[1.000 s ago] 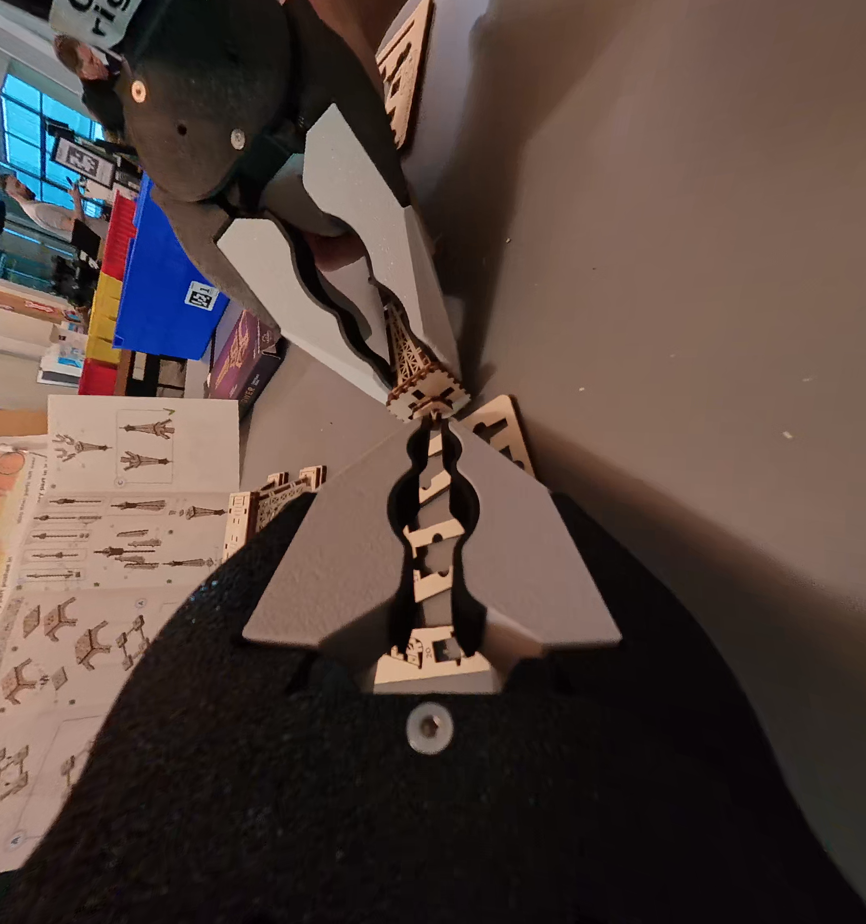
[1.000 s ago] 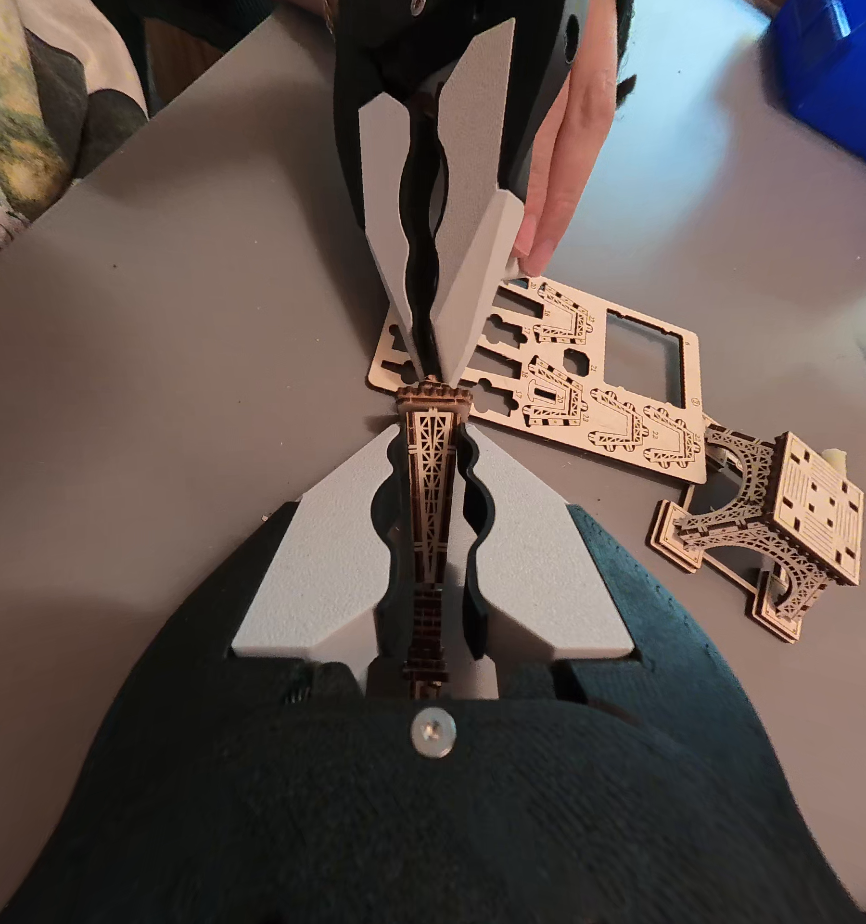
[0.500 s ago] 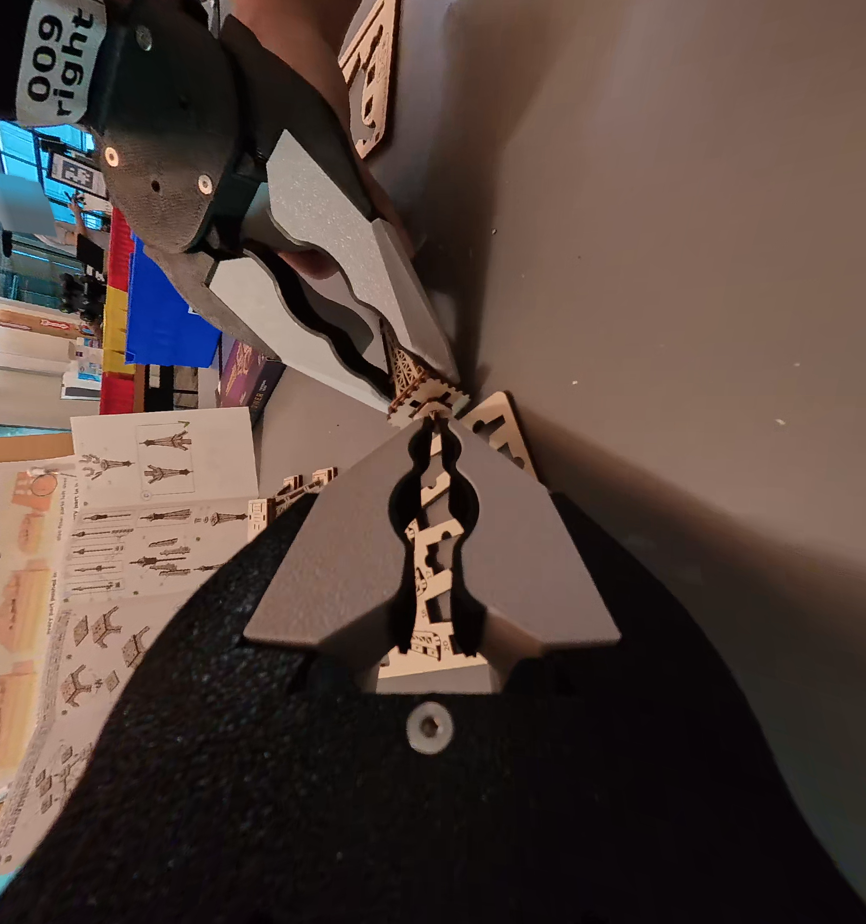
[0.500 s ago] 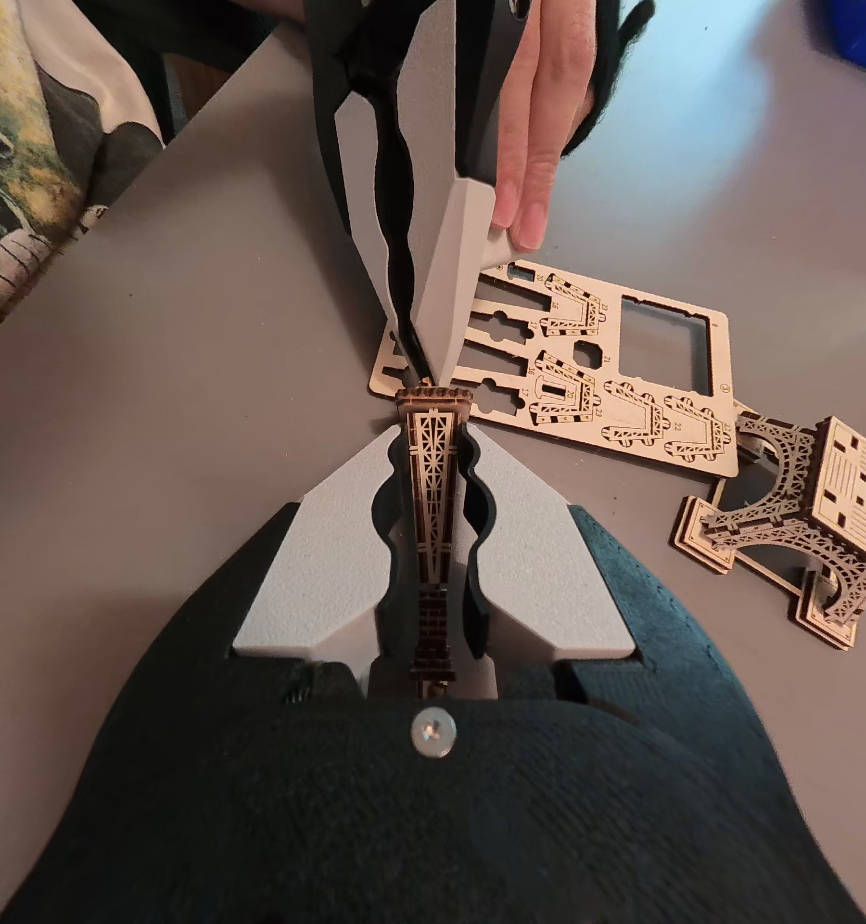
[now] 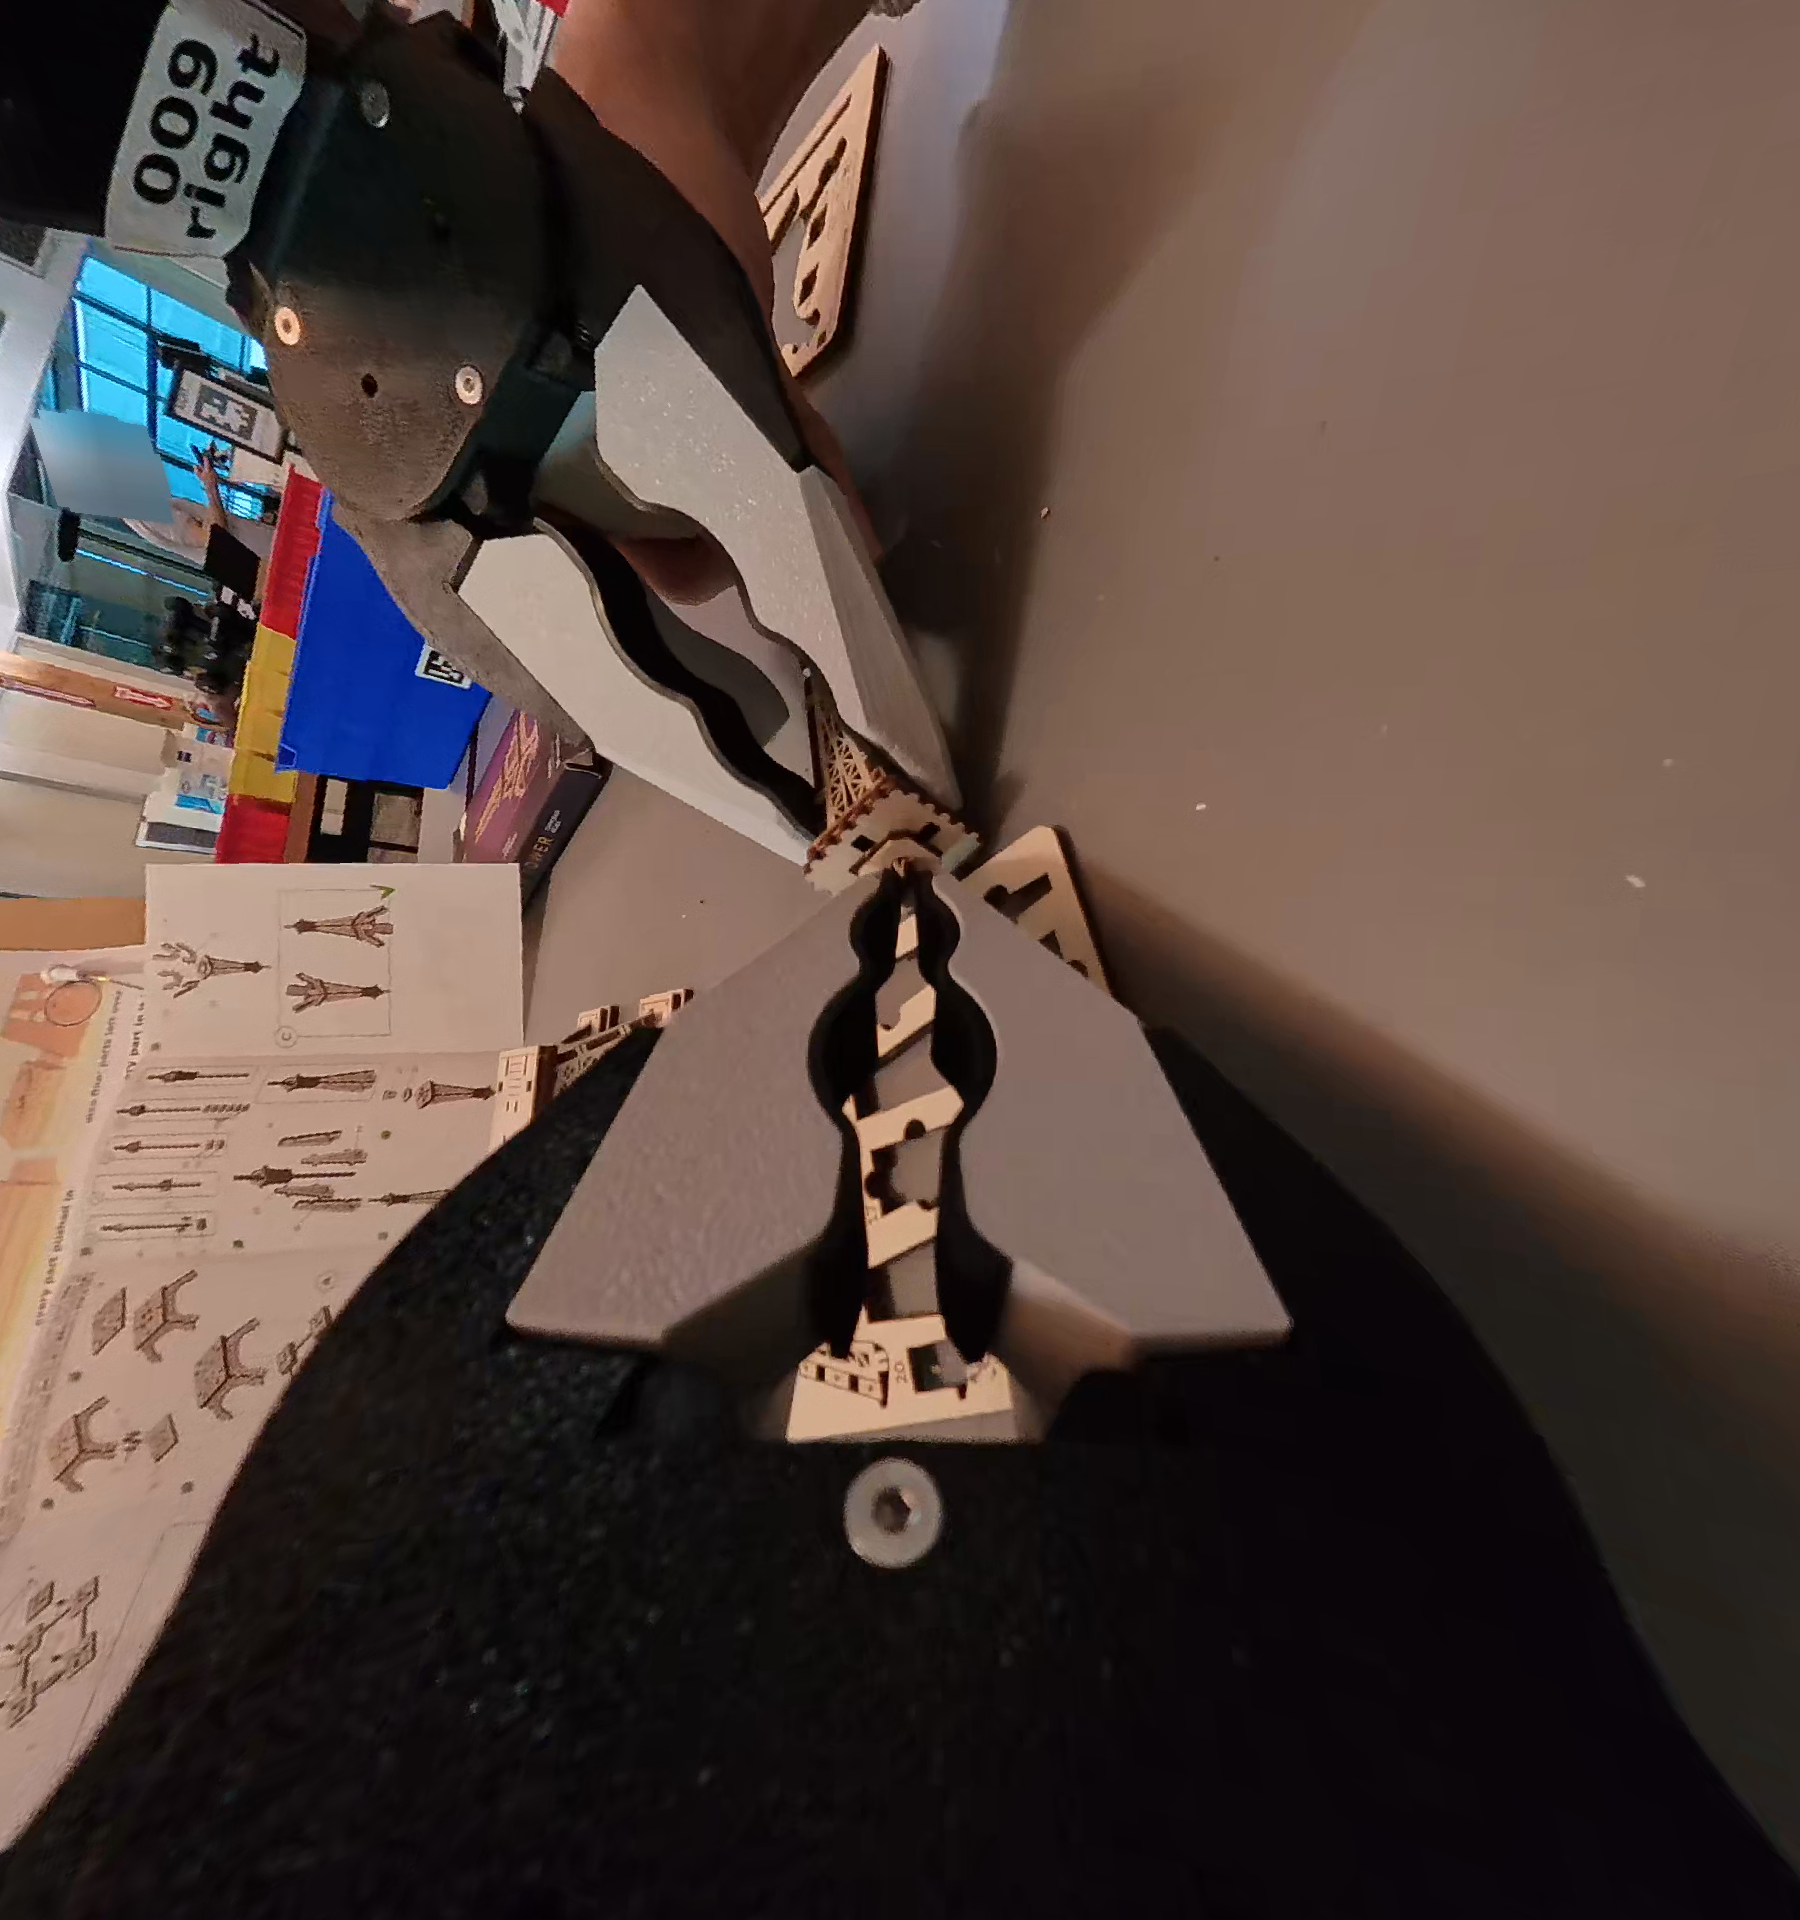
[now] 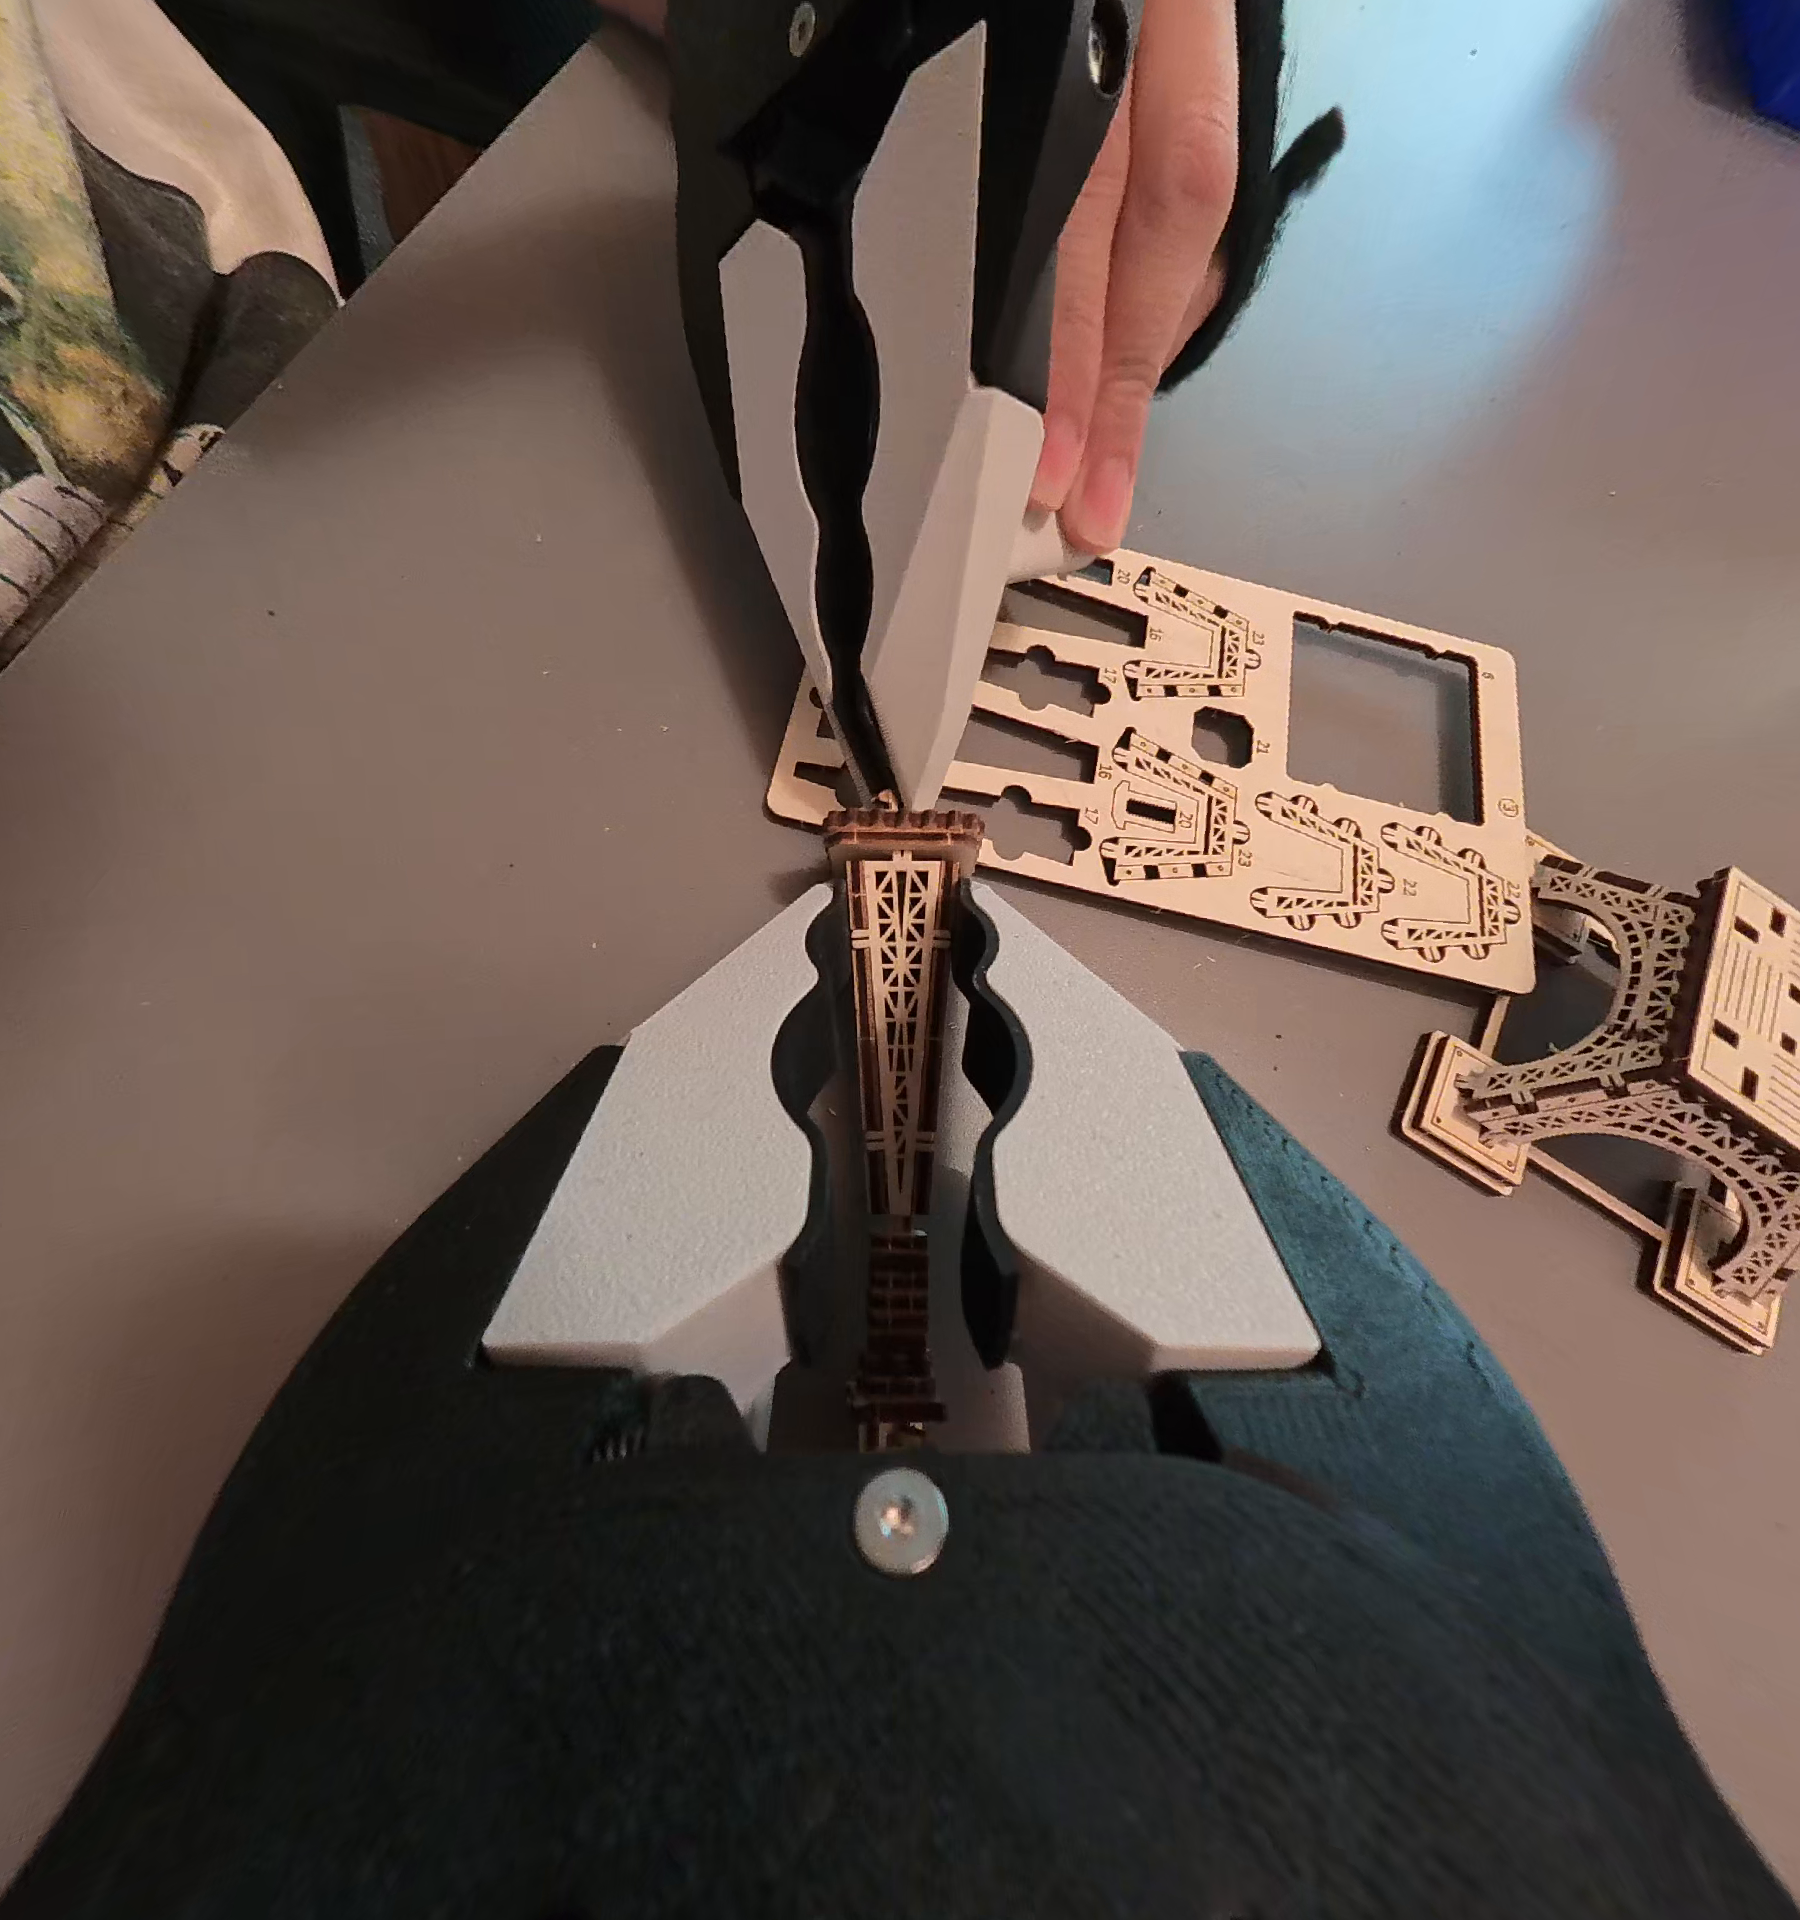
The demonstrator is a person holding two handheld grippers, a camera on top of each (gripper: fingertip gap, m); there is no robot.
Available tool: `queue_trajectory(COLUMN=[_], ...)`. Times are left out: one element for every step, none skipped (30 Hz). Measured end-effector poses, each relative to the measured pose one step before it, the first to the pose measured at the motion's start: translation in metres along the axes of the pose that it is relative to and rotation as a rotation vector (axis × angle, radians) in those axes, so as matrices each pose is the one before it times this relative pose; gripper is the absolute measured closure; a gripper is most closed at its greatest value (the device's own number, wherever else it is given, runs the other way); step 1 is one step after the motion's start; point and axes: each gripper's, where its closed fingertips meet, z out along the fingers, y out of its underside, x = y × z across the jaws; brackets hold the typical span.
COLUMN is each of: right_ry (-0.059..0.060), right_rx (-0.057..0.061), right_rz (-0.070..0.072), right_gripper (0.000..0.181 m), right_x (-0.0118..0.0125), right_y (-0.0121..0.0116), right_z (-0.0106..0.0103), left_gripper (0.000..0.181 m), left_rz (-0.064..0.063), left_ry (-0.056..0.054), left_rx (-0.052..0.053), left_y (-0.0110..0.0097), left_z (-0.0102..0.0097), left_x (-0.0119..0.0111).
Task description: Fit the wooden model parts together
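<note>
Hand-held gripper pair meeting tip to tip over the grey surface (image 6: 356,727).

Right hand-held gripper (image 6: 901,883) clamping the tower spire (image 6: 896,997); left hand-held gripper (image 6: 880,795), at 12 o'clock, pinched nearly together, contents unclear. Judging insertion step underway, needing straight, gentle pressing next.

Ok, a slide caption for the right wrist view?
Right gripper holds the tower spire; left gripper meets its wide end.
</note>
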Motion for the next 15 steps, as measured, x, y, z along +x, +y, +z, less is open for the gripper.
queue_trajectory(right_ry=[-0.0013, -0.0011, 0.0006, 0.0020, 0.0039, -0.0002, -0.0019, -0.0007, 0.0013, 0.0018, 0.0006, -0.0007, -0.0012, -0.0018, -0.0012], right_rx=[-0.0002, -0.0003, 0.0006, 0.0004, 0.0011, 0.0010, 0.0013, 0.0002, 0.0004, 0.0005, 0.0004, 0.0000, 0.0000, 0.0001, 0.0000], right_rz=[0.0016, 0.0009, -0.0029, -0.0032, -0.0059, -0.0016, -0.0002, 0.0000, -0.0016, -0.0024, -0.0012, 0.0008, 0.0012, 0.0019, 0.0012], right_gripper=[0.165, 0.165, 0.165, 0.165, 0.164, 0.164, 0.164, 0.164, 0.164, 0.164, 0.164, 0.164, 0.164, 0.164, 0.164], right_x=[0.00002, 0.00000, 0.00009, 0.00008, 0.00003, 0.00009, -0.00006, -0.00002, 0.00008, 0.00002, -0.00003, 0.00004, 0.00004, 0.00001, -0.00005], right_y=[0.00006, 0.00012, 0.00017, 0.00011, 0.00022, 0.00031, 0.00036, 0.00018, -0.00006, 0.00003, -0.00008, 0.00002, 0.00010, 0.00004, 0.00002], right_z=[-0.00012, -0.00022, -0.00015, 0.00003, -0.00016, -0.00033, -0.00036, -0.00006, 0.00014, -0.00003, 0.00000, 0.00003, -0.00004, 0.00005, 0.00002], left_gripper=[0.181, 0.181, 0.181, 0.181, 0.181, 0.180, 0.180, 0.177, 0.174, 0.171, 0.168, 0.167, 0.172, 0.181, 0.181], left_rz=[0.0070, 0.0097, -0.0030, -0.0100, 0.0027, 0.0100, 0.0007, -0.0061, -0.0077, -0.0018, 0.0095, 0.0170, 0.0089, -0.0004, -0.0005], left_ry=[-0.0062, -0.0072, -0.0002, 0.0056, 0.0024, 0.0005, 0.0050, 0.0084, 0.0052, -0.0088, -0.0215, -0.0099, -0.0012, 0.0032, 0.0076], left_rx=[0.0011, -0.0008, 0.0044, 0.0113, 0.0127, 0.0109, 0.0071, 0.0002, -0.0031, -0.0042, -0.0062, -0.0079, -0.0015, 0.0117, 0.0156], left_y=[-0.00001, -0.00007, 0.00002, 0.00009, -0.00007, -0.00007, -0.00004, 0.00021, 0.00022, 0.00035, 0.00076, 0.00140, 0.00072, -0.00164, -0.00287], left_z=[0.00044, 0.00054, 0.00014, 0.00008, 0.00010, 0.00027, 0.00030, 0.00003, -0.00014, -0.00054, -0.00125, -0.00176, -0.00185, -0.00171, -0.00119], left_x=[-0.00021, -0.00023, 0.00002, 0.00009, 0.00005, 0.00005, -0.00010, -0.00001, -0.00011, -0.00094, -0.00210, -0.00029, 0.00102, 0.00121, 0.00158])
